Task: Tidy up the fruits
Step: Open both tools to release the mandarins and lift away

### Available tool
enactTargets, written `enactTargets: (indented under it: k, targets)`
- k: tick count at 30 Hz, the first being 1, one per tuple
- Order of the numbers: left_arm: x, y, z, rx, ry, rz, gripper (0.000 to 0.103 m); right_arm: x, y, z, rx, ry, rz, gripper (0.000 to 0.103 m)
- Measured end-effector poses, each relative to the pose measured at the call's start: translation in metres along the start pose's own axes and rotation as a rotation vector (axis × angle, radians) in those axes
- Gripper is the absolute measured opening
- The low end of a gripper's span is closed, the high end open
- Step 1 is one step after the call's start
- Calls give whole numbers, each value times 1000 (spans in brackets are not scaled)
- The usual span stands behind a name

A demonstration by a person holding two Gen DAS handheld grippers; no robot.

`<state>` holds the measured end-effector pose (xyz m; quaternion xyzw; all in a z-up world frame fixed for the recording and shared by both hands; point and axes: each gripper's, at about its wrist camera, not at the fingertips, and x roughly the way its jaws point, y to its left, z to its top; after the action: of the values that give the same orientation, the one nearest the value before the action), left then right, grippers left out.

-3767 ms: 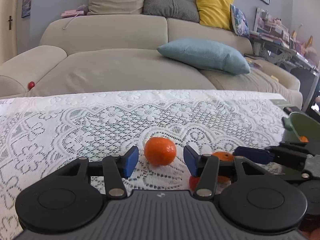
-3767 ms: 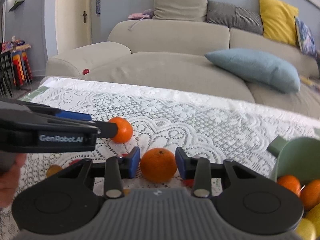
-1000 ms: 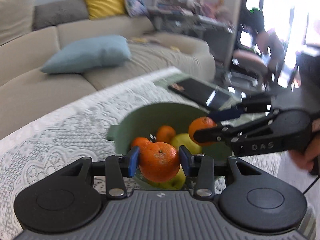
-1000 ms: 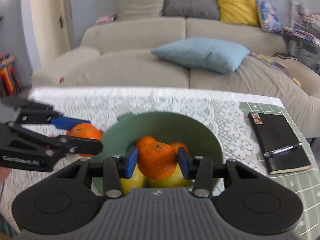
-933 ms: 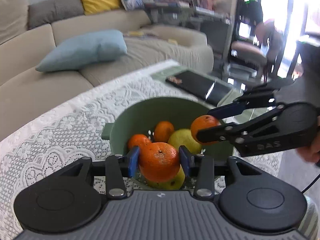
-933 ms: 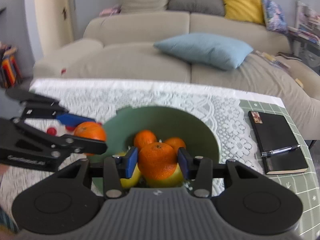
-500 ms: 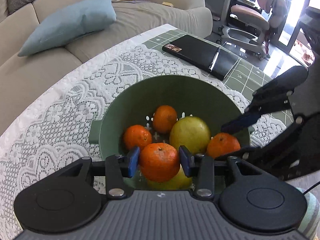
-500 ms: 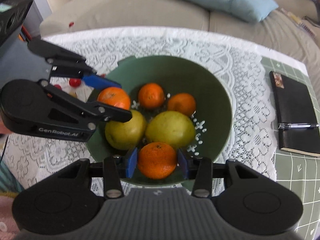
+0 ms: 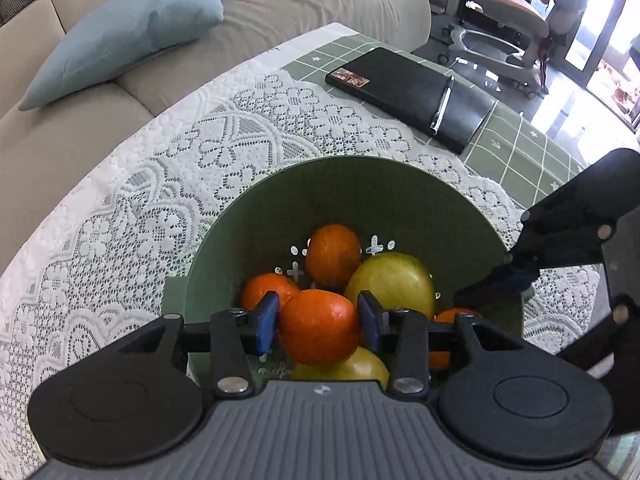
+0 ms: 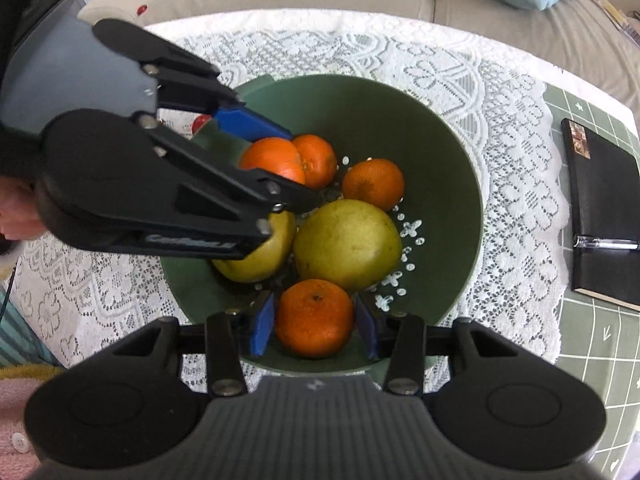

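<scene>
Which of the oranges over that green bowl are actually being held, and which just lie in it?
Two are held: one in the left gripper, one in the right gripper. The other two oranges lie loose in the bowl.

This is a home living room. A beige sofa point(image 9: 280, 4) with a light blue cushion point(image 9: 124, 32) fills the upper left of the left wrist view, a white lace cloth point(image 9: 132, 208) covers the bench, and an office chair point(image 9: 504, 8) stands upper right by bright windows.

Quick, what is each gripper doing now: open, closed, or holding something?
Left gripper: closed on a tangerine over the green bowl.
Right gripper: closed on another tangerine.
</scene>
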<state>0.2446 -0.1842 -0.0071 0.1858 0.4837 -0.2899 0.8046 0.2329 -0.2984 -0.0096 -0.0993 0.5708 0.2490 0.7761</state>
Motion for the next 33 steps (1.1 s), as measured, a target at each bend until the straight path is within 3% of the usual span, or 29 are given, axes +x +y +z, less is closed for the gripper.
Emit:
enactTargets:
  k: [5, 16, 19, 33]
  targets:
    - [7, 0, -2, 6, 2, 17, 50, 6, 6, 4, -33, 40, -17, 43]
    - [7, 10, -11, -14, 17, -2, 67, 20, 8, 6, -35, 89, -15, 45]
    - [1, 10, -14, -3, 12, 3, 69, 19, 10, 6, -40, 80, -29, 58]
    - [-59, 5, -22, 72, -35, 16, 71, -19, 28, 14, -110, -20, -92, 67]
